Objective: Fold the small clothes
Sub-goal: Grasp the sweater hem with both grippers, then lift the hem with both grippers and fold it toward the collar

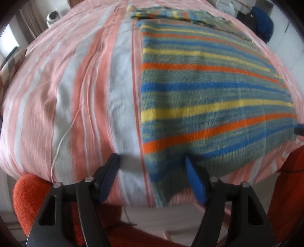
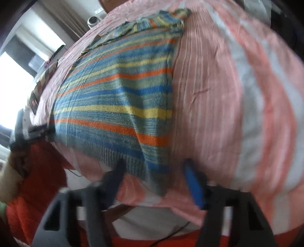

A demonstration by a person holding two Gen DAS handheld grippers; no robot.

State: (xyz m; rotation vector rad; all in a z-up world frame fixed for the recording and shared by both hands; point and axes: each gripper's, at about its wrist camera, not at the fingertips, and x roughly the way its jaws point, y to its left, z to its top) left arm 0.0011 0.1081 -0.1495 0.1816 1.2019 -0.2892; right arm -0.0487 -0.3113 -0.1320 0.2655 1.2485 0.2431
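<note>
A small knitted garment (image 1: 209, 95) with blue, yellow, orange and grey-green stripes lies flat on a pink and white striped cloth (image 1: 76, 95). My left gripper (image 1: 152, 161) is open at the garment's near left corner, its jaws straddling the hem's edge. The garment also shows in the right wrist view (image 2: 121, 106). My right gripper (image 2: 153, 165) is open at the garment's near right corner, jaws either side of the ribbed hem. The garment's far end looks folded or bunched.
The striped cloth (image 2: 247, 95) covers a rounded surface whose near edge drops off just before the grippers. Orange fabric (image 1: 28, 199) lies below the edge. A thin white thread (image 1: 64, 133) runs across the cloth. A white camera-like device (image 1: 53, 17) stands far left.
</note>
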